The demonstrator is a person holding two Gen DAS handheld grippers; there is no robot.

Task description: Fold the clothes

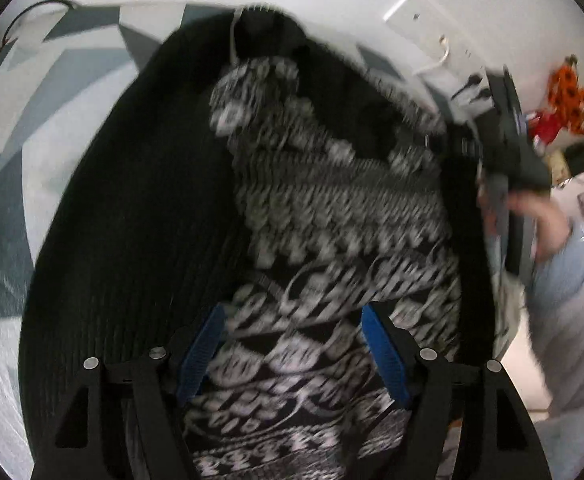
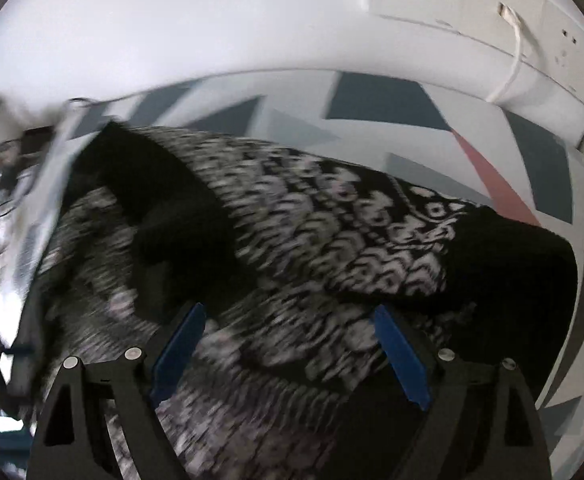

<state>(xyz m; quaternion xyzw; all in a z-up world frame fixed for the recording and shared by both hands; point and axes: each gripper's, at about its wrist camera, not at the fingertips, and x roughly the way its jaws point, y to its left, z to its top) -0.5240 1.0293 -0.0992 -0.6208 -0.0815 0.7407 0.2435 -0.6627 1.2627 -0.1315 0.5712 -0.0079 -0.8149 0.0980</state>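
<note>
A black knit sweater with a black-and-white patterned band [image 1: 323, 208] lies on a bed with a grey, white and teal geometric cover [image 1: 52, 80]. Both views are motion-blurred. My left gripper [image 1: 292, 316] is open, its blue-padded fingers [image 1: 202, 348] spread just above the patterned part. The other gripper and the hand that holds it show at the sweater's right edge [image 1: 507, 160]. In the right wrist view the sweater [image 2: 311, 232] is bunched with folds. My right gripper [image 2: 288, 316] is open over it, with nothing between the blue pads [image 2: 401, 356].
A white wall with a socket plate and white cable [image 1: 439, 56] lies beyond the bed. The bed cover [image 2: 371, 100] with a pink stripe reaches to the wall. Cluttered shelves with an orange object [image 1: 571, 92] stand at the right. My sleeve [image 1: 571, 320] is at the right.
</note>
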